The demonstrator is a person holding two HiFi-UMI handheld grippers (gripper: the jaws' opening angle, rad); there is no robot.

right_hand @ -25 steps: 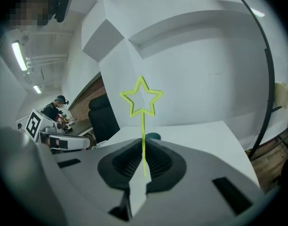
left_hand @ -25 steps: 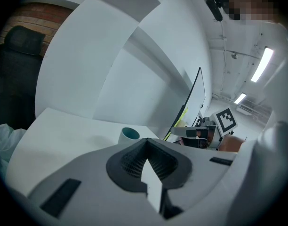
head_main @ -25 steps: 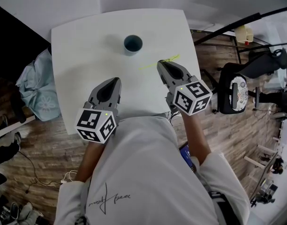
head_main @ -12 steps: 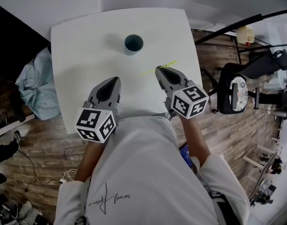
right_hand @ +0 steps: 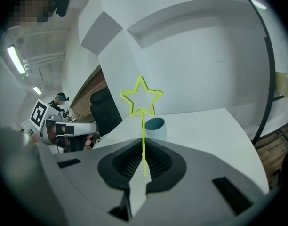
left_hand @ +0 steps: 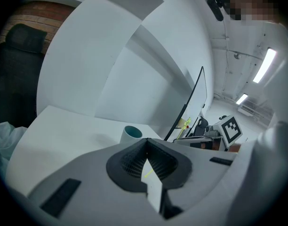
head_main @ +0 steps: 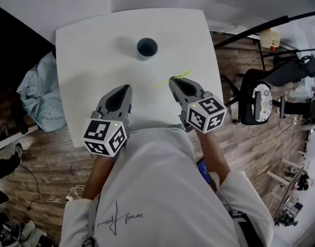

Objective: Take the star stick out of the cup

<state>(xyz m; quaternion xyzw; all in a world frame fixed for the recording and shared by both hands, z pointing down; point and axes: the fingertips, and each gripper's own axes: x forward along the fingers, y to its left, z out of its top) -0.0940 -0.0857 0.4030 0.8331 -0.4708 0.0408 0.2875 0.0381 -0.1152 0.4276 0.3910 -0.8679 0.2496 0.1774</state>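
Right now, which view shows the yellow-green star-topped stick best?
The right gripper view: the yellow-green star-topped stick stands centre frame, whole star outline clear, stem pinched between the right gripper's fingers. The head view shows only a thin line; the left gripper view, a tiny sliver.

cup (head_main: pixel 146 47) on table (head_main: pixel 85 60), bare surface around

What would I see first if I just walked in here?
The bright yellow-green star stick pops out first, pinched in the shut right tool with its star end poking out past the tip. Farther back, a small cup, teal inside, stands by itself on the white table.
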